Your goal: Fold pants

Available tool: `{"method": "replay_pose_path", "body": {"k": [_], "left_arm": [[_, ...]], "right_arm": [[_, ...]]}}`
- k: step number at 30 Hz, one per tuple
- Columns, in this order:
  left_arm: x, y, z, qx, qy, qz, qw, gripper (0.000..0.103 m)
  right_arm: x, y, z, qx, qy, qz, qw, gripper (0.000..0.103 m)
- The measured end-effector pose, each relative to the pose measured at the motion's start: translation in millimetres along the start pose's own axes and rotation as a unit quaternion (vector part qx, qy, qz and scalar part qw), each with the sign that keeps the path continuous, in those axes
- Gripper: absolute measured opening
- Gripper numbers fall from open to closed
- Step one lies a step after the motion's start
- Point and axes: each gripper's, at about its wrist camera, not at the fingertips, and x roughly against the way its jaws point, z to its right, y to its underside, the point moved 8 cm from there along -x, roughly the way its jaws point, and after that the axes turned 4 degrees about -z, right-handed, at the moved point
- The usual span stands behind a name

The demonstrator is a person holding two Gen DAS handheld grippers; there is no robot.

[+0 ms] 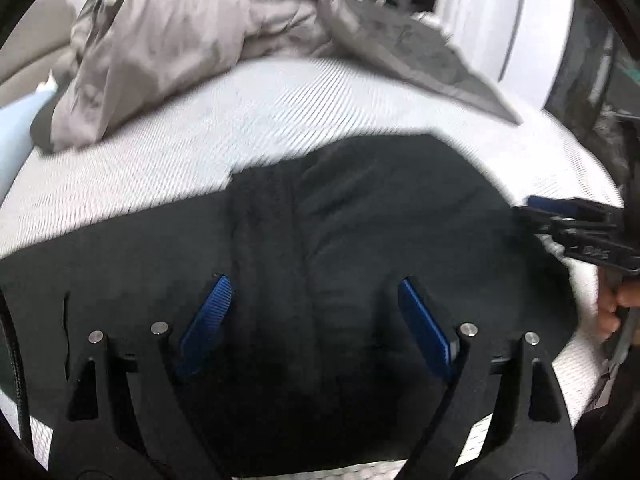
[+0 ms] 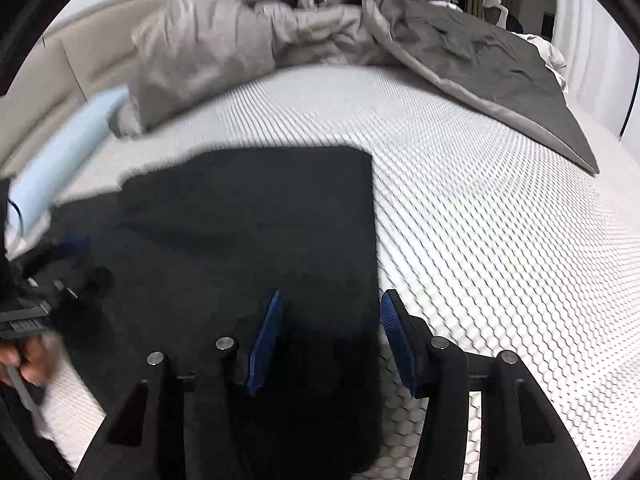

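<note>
Nearest, left gripper (image 1: 314,320): black plastic frame, ribbed blue pads on the fingers (image 1: 208,324), spread wide, nothing pinched. It hangs over the pants (image 1: 360,220); whether the fingertips brush the cloth is hard to say.

Right gripper (image 2: 332,336): same build, blue ribbed fingers (image 2: 266,340) about half spread and nothing clamped. The left pad sits over dark fabric, the right pad over bare mattress, so the pants' right edge runs between them. In the left wrist view this gripper (image 1: 576,224) shows at the right rim with a hand (image 1: 616,308) on its handle.

Pants: black, soft matte knit, folded into a roughly rectangular flat stack with a straight right edge and a squared far corner. A thick vertical seam or fold ridge runs down the middle in the left wrist view. They lie on the near part of the bed, centre to left.

Mattress (image 2: 480,220): white, quilted with a raised honeycomb texture, blurred in places.

Farther back, a crumpled duvet (image 2: 240,44), beige-taupe on one side and dark grey on the other, is bunched across the far side, with one flat corner reaching right. A pale blue pillow (image 2: 60,160) sits at the left edge.
</note>
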Motion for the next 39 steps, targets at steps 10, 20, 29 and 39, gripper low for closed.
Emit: {"method": "replay_pose_path", "body": {"k": [10, 20, 29, 39], "left_arm": [[-63.0, -34.1, 2.4, -0.003, 0.03, -0.041, 0.9987, 0.071], [-33.2, -62.8, -38.5, 0.054, 0.024, -0.018, 0.9981, 0.073], [-89.2, -43.9, -50.9, 0.111, 0.001, -0.056, 0.9922, 0.065], [-15.6, -23.3, -11.4, 0.072, 0.031, 0.009, 0.9969, 0.078]], "right_arm": [[-54.6, -50.2, -64.7, 0.013, -0.057, -0.014, 0.998, 0.054], [-44.1, -64.2, -23.1, -0.017, -0.008, 0.002, 1.0, 0.054], [-84.2, -52.0, -49.8, -0.004, -0.043, -0.034, 0.998, 0.053], [-11.5, -17.9, -11.7, -0.032, -0.004, 0.005, 0.999, 0.064]]}}
